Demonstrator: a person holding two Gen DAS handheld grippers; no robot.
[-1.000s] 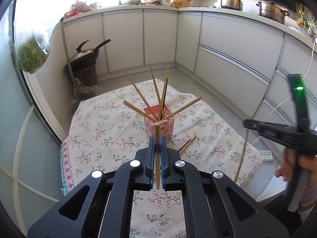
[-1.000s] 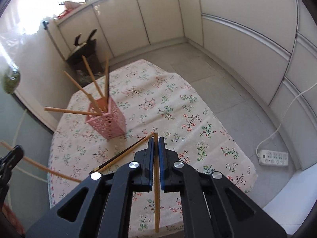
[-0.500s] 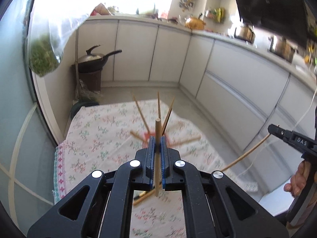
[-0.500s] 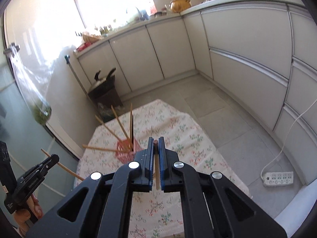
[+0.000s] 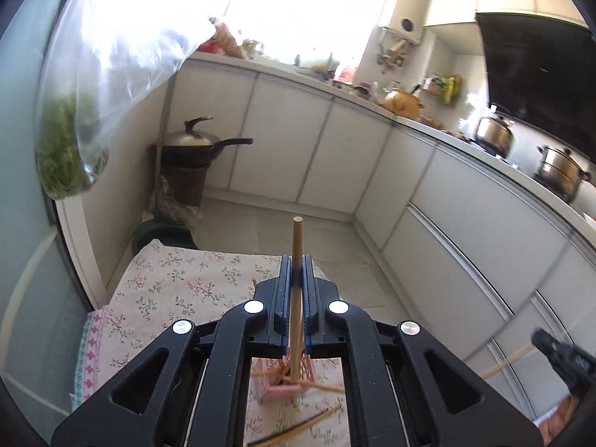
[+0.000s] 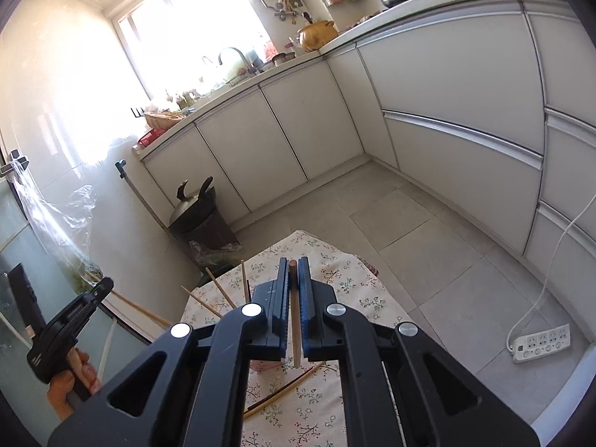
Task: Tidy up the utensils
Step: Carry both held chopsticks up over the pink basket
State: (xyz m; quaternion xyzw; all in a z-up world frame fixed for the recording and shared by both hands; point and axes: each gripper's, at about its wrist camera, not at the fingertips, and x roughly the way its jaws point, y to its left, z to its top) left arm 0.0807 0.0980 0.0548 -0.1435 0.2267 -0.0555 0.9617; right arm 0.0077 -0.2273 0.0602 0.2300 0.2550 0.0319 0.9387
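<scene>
My left gripper is shut on a wooden chopstick that stands upright, its lower end over the pink holder seen between the gripper arms. Several chopsticks lean in that holder. My right gripper is shut on another wooden chopstick, held above the floral-cloth table. Loose chopsticks lie on the cloth beside the holder. The left gripper also shows in the right wrist view, and the right gripper shows in the left wrist view, each with its chopstick.
White kitchen cabinets run around the room. A wok on a dark stand sits by the wall beyond the table. A plastic bag of greens hangs at the left. A power strip lies on the floor at the right.
Both grippers have tilted up and risen, so the views now show more of the kitchen. The holder has slid down under the left gripper. Both still hold their chopsticks.
</scene>
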